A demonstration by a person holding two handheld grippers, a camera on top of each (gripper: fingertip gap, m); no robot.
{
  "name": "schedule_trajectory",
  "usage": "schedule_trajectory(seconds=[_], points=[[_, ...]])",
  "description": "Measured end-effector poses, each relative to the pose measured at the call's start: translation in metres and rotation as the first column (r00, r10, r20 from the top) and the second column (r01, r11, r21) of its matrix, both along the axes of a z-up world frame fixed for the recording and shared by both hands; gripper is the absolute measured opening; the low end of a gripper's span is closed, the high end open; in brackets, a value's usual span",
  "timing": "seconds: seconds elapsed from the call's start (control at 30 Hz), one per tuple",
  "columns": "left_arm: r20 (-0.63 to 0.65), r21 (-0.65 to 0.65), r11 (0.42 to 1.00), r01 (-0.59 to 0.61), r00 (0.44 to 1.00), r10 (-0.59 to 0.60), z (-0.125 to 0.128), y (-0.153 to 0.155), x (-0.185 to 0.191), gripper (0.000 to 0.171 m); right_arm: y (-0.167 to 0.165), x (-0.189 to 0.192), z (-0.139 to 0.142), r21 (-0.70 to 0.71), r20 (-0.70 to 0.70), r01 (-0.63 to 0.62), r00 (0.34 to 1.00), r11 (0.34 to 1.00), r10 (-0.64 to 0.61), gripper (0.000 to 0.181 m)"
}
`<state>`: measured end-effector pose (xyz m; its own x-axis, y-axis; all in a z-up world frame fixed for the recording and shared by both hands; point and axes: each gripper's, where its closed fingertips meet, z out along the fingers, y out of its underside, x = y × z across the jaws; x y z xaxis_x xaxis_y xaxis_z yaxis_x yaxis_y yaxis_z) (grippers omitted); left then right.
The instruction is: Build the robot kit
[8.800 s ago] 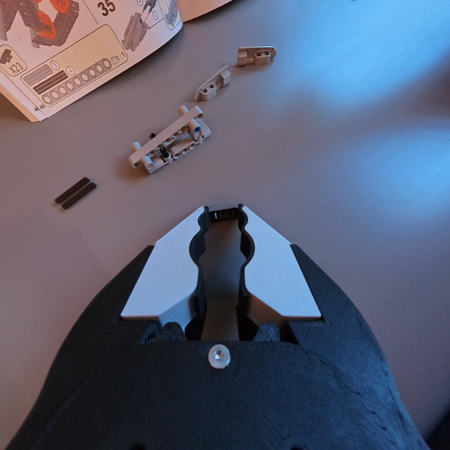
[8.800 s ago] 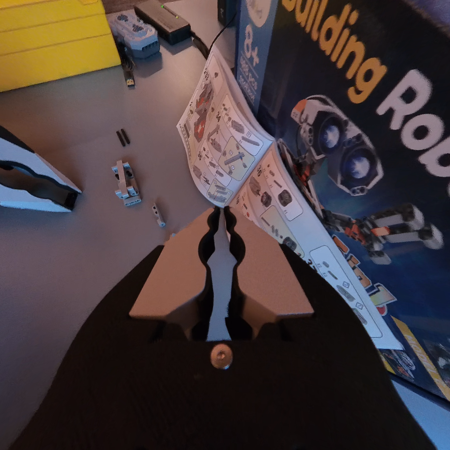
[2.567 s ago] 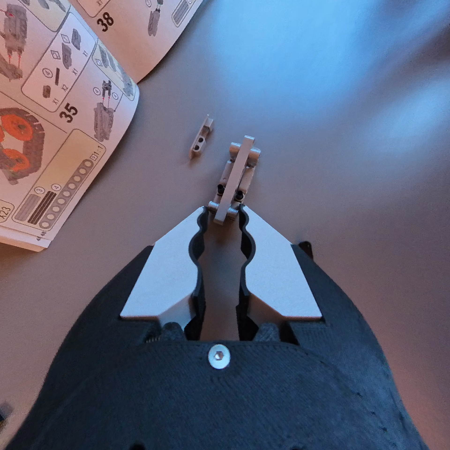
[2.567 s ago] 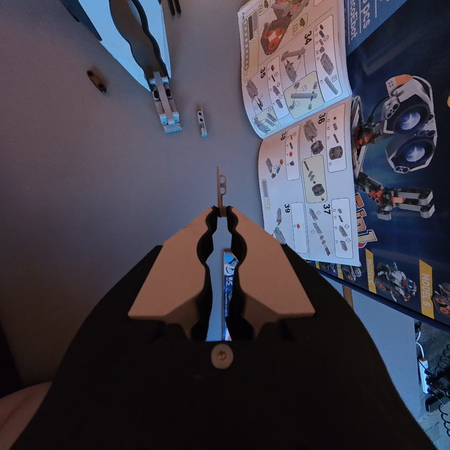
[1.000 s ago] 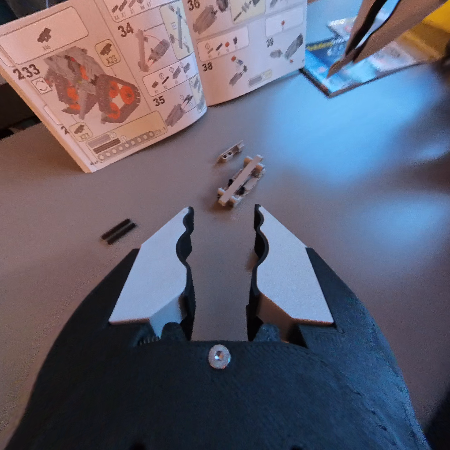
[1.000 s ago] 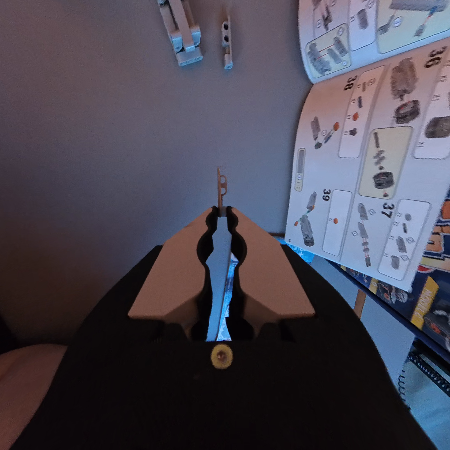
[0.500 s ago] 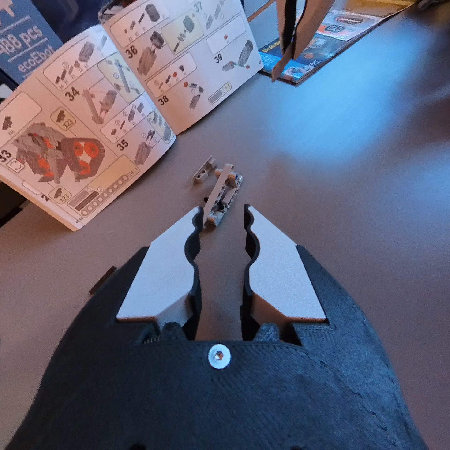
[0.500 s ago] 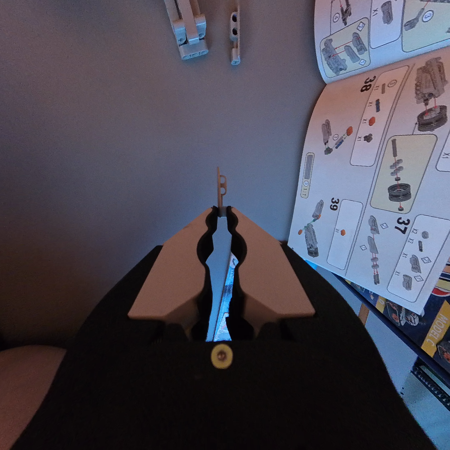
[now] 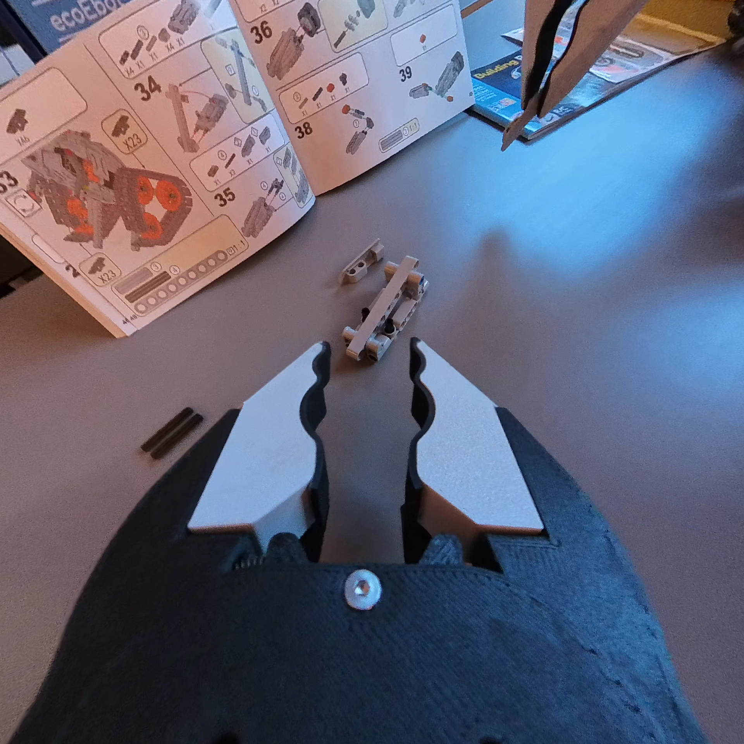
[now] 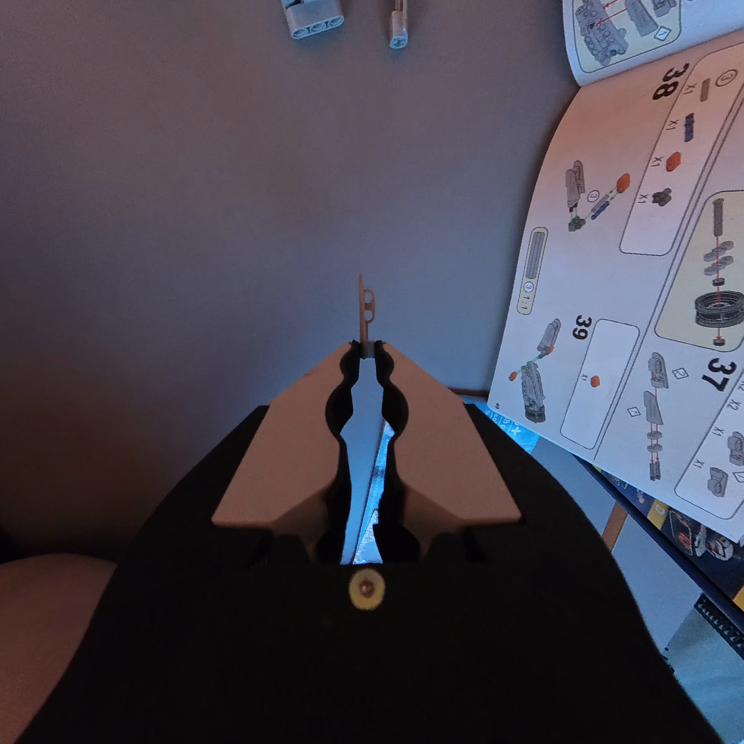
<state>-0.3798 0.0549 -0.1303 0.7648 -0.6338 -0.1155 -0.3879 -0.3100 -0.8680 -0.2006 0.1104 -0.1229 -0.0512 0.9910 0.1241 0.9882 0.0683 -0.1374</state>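
My left gripper point(image 9: 368, 349) is open and empty, its tips just short of a small grey brick assembly point(image 9: 384, 308) lying on the grey table point(image 9: 563, 282). A loose grey angled piece point(image 9: 361, 267) lies just beyond the assembly. My right gripper point(image 10: 367, 347) is shut on a thin grey panel piece point(image 10: 365, 312) with two holes, held above the table. That gripper also shows at the top right of the left wrist view point(image 9: 535, 102). The assembly point(image 10: 314, 18) and the loose piece point(image 10: 397, 25) sit at the top edge of the right wrist view.
An open instruction booklet point(image 9: 169, 133) stands propped at the back left and shows at the right in the right wrist view point(image 10: 628, 249). Two black axle rods point(image 9: 171, 432) lie at the left. A blue leaflet point(image 9: 499, 96) lies at the back right. A dark box point(image 10: 684, 535) is at the right. There is about 20 cm between the tips of the two grippers.
My left gripper has opened wider and drawn back a little from the assembly. My right gripper with the panel piece has drifted slightly; the table parts slid toward the top edge of its view.
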Motion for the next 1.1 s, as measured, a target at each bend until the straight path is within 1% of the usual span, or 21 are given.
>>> schedule_trajectory(seconds=[0.07,0.13,0.23,0.33,0.5,0.67,0.8,1.0,1.1], points=[[0.030,-0.031,0.999,-0.019,0.999,0.020,0.000,-0.001,0.002,0.040,0.000,0.000,-0.001,-0.003,0.004,0.001,1.000,1.000,-0.001,0.007],[0.017,-0.034,0.999,-0.037,0.999,0.037,0.001,-0.001,0.000,0.043,-0.001,0.000,-0.002,-0.005,0.007,-0.004,1.000,1.000,0.004,0.007],[-0.009,-0.006,1.000,-0.031,0.999,0.031,0.007,-0.003,-0.001,0.042,-0.001,0.000,-0.002,-0.005,0.008,-0.008,1.000,1.000,0.009,0.007],[-0.006,-0.002,1.000,-0.025,1.000,0.025,0.009,-0.005,-0.003,0.041,-0.002,0.000,-0.003,-0.010,0.017,-0.013,1.000,1.000,0.013,0.007],[-0.010,-0.005,1.000,-0.026,1.000,0.026,0.008,-0.006,-0.010,0.036,-0.004,0.001,-0.007,-0.016,0.037,-0.025,0.999,1.000,0.025,0.007],[0.009,-0.011,0.999,-0.034,0.999,0.034,0.008,-0.005,-0.013,0.037,-0.003,0.001,-0.007,-0.018,0.036,-0.023,0.999,1.000,0.024,0.007],[0.000,-0.018,0.999,-0.036,0.999,0.036,0.005,-0.005,-0.013,0.038,-0.003,0.001,-0.007,-0.019,0.038,-0.025,0.999,1.000,0.025,0.007],[-0.079,-0.010,0.999,-0.050,0.996,0.049,-0.003,-0.003,-0.014,0.040,-0.006,0.001,-0.008,-0.031,0.041,-0.030,0.999,0.999,0.032,0.007],[-0.173,0.033,0.994,-0.108,0.978,0.112,-0.003,0.002,-0.022,0.042,-0.007,0.001,-0.008,-0.033,0.043,-0.033,0.998,0.999,0.035,0.007]])
